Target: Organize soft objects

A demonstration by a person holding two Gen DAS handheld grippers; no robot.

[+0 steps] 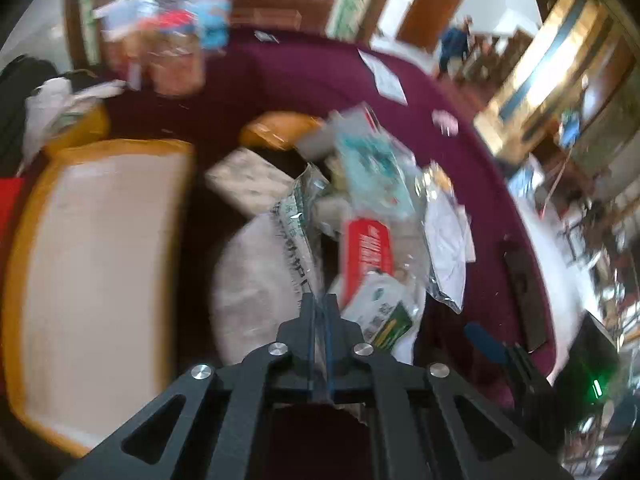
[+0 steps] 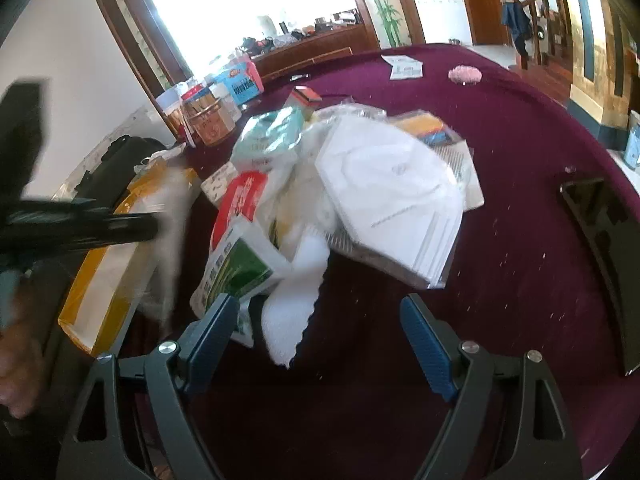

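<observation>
Heap of soft packets [image 2: 320,184] at mid-worktop [image 2: 520,200], topped by a white mask pack [image 2: 392,200]. Left gripper [image 1: 320,304]: jaws closed on a clear crinkled bag [image 1: 300,216] (blurred). Right gripper [image 2: 320,344]: jaws wide apart, empty, near the heap. Yellow-edged box [image 1: 100,260] at left.

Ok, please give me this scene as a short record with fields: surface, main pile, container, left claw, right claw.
surface: round table with dark red cloth
main pile: pack of white face masks, red-and-white packet, green-and-white packet, white cloth, heaped together
container: yellow-rimmed box, at the left of the pile
left claw: shut, pinching the edge of a clear plastic wrapper
right claw: open, holds nothing, above the cloth near the white cloth
</observation>
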